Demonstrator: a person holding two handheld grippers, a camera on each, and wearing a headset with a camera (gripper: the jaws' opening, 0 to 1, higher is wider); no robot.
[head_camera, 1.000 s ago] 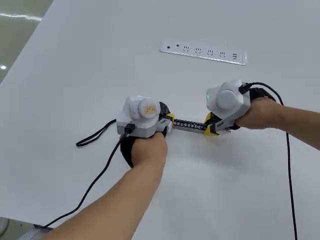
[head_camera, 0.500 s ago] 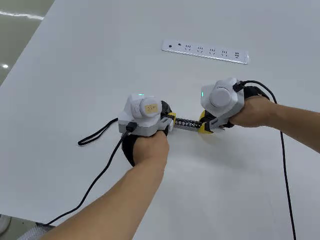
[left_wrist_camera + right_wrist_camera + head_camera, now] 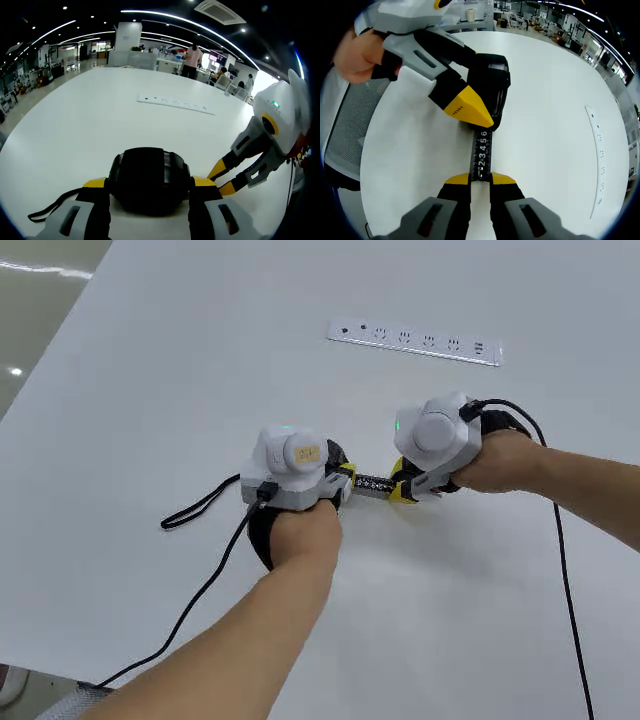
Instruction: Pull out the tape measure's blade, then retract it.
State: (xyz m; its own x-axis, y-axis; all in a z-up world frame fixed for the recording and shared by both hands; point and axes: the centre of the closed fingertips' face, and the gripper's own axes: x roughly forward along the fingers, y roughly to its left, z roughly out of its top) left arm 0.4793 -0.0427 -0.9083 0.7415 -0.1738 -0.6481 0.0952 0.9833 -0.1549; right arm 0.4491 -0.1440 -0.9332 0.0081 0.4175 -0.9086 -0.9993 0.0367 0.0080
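Tape measure (image 3: 149, 177) held between both grippers at mid-table (image 3: 200, 370), blade (image 3: 481, 152) partly drawn out.

The left gripper (image 3: 338, 482) had its yellow-tipped jaws clamped on either side of the black case, which rested on the white table surface. In the right gripper view, the right gripper (image 3: 480, 181) was pinching the end of the blade, its two jaw tips pressed against the blade edges. The printed numerals 2 to 6 were legible between those tips and the case mouth. The blade ran straight and lay low over the table. In the head view the two grippers stood near each other, with only a short run of blade exposed between them. A black wrist strap (image 3: 195, 510) trailed on the table from the case towards the left. A white power strip (image 3: 415, 342) lay well apart at the far side of the table.
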